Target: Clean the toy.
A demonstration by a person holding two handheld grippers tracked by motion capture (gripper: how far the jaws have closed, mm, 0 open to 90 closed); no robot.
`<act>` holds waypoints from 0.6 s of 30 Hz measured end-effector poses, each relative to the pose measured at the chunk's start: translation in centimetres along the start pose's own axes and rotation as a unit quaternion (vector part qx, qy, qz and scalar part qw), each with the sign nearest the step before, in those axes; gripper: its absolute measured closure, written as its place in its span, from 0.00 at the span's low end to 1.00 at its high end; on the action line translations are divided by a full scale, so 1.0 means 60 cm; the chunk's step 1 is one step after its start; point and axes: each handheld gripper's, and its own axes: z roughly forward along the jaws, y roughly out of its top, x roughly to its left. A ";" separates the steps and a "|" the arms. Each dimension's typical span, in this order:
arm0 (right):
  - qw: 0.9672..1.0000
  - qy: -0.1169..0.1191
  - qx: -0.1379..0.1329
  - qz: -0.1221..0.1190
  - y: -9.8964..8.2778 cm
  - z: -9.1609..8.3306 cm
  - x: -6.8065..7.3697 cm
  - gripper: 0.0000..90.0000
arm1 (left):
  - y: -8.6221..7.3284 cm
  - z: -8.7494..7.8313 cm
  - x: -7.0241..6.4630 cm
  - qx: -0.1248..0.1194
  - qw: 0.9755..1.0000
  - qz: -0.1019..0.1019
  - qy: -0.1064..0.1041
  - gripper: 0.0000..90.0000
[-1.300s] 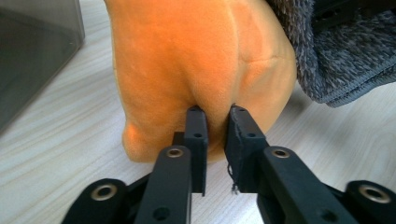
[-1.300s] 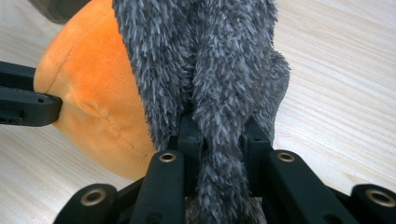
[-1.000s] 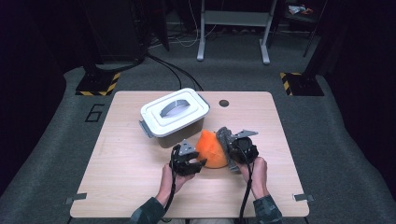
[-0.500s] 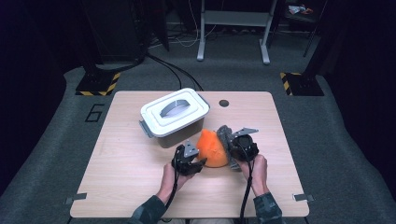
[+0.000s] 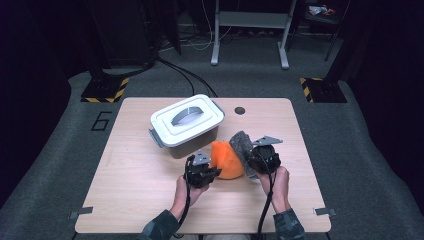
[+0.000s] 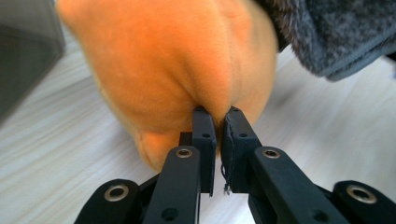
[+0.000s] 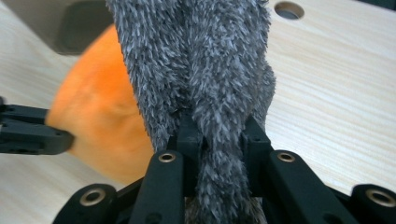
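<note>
Orange plush is being pinched by your left tongs, just closed; right tongs are gripping grey fur, mid-counter.

We see a bright orange cloth of one plain shade, with a soft, short nap and no print. Beside it lies a dark grey cloth, shaggy, its fibres flecked lighter at the tips. Both grippers, left and right, are matt black, with small silver rivets along the jaws and a pale grey plate on top. The box is white, with a grey handle set in its lid. The table is light wood with fine straight grain. The floor is dark grey, marked with a black number, and two black feet on it carry yellow and black stripes.
</note>
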 end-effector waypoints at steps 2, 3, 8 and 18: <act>1.000 0.007 -0.006 -0.009 0.005 -0.008 0.010 0.83 | 0.002 -0.004 -0.005 0.000 1.000 -0.004 -0.011 0.94; 1.000 0.012 -0.006 -0.013 0.008 -0.011 0.015 0.83 | 0.002 -0.005 -0.007 -0.003 1.000 -0.002 -0.013 0.94; 0.999 0.023 -0.006 -0.039 0.019 -0.015 0.044 0.83 | 0.000 -0.007 -0.008 -0.002 1.000 -0.008 -0.019 0.94; 0.998 0.007 0.021 -0.064 0.018 0.019 0.062 0.83 | -0.005 -0.002 -0.002 0.010 1.000 0.007 -0.001 0.94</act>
